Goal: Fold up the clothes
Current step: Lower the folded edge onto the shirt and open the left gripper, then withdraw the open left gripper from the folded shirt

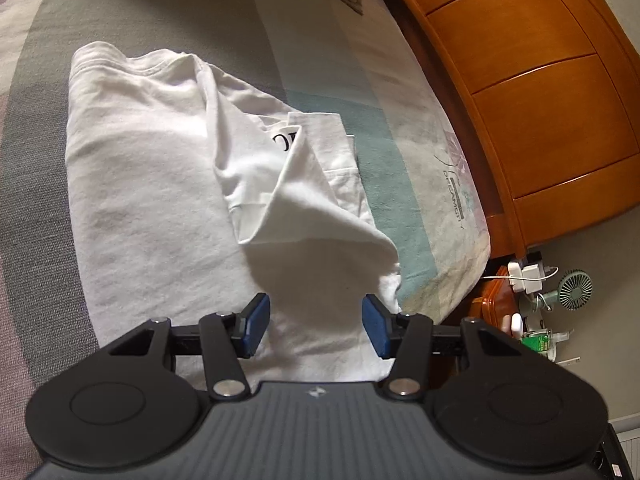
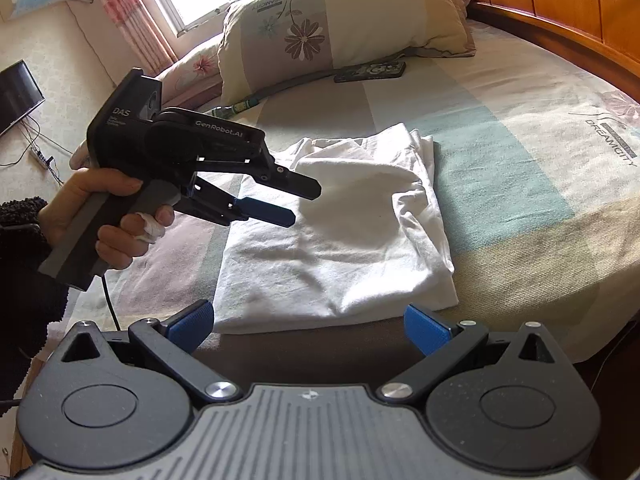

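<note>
White t-shirt (image 2: 340, 232) lies on the bed (image 2: 520, 184), roughly mid-mattress, w/ the pillow (image 2: 344, 24) off toward 12 o'clock in the right wrist view. It's already a compact, near-rectangular bundle in several layers – sides look turned in, bottom edge fairly straight along the bed's near edge. Not tidy though: in the left wrist view a loose flap (image 1: 320, 216) rides up at about 3 o'clock of the bundle, part-covering black print, and the layers under it stick out unevenly.

Left gripper (image 1: 316, 326) hovers just above the near end of the shirt, jaws spread apart, nothing between them. Its own view and the right wrist view (image 2: 296, 200), where a hand (image 2: 100, 216) holds it at 9 o'clock of the shirt, agree on that. Right gripper (image 2: 306, 326) sits back from the bed edge at 6 o'clock, jaws wide apart, empty too.

Progress, as a judgement: the bulk of the folding shows as done – shirt is down to a small packet. What's left, if anything, looks like flattening that raised flap and squaring the edges; can't tell if another fold-over is meant.
</note>
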Motion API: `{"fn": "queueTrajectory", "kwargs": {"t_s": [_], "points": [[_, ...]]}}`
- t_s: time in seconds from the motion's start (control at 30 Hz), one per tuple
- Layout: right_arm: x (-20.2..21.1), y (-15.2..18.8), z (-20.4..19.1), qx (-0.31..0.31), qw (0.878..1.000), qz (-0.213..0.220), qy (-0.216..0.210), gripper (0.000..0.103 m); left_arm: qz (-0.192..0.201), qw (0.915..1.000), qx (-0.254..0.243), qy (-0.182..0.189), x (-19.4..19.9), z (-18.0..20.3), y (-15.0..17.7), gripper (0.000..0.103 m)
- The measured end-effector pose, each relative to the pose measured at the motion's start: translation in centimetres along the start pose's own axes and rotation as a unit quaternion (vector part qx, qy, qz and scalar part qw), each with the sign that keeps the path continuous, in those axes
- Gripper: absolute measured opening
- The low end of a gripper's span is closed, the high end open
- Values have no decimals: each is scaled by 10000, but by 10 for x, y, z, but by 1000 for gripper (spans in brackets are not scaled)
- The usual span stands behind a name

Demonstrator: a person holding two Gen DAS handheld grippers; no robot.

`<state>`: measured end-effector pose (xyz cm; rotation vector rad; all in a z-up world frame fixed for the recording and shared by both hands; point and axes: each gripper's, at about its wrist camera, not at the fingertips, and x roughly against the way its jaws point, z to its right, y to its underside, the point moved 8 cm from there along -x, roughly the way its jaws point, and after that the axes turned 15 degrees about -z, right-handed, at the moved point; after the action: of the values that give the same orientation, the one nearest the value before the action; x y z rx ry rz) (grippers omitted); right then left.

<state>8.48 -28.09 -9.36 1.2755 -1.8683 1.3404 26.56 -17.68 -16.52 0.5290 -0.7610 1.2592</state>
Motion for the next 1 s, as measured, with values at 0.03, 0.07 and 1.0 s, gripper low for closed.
{"fn": "queueTrajectory", "kwargs": {"t_s": [0.03, 0.07, 1.0], "points": [[-1, -1, 1, -15, 10000, -11, 9, 103, 15, 10000, -37, -38, -2, 1, -8, 51], [-3, -2, 2, -32, 10000, -23, 23, 103, 49, 9999, -63, -83, -4, 2, -17, 50], [-70, -85, 20, 598, 9974, 396, -100, 103, 798, 9933, -758, -362, 41, -28, -14, 61]]}}
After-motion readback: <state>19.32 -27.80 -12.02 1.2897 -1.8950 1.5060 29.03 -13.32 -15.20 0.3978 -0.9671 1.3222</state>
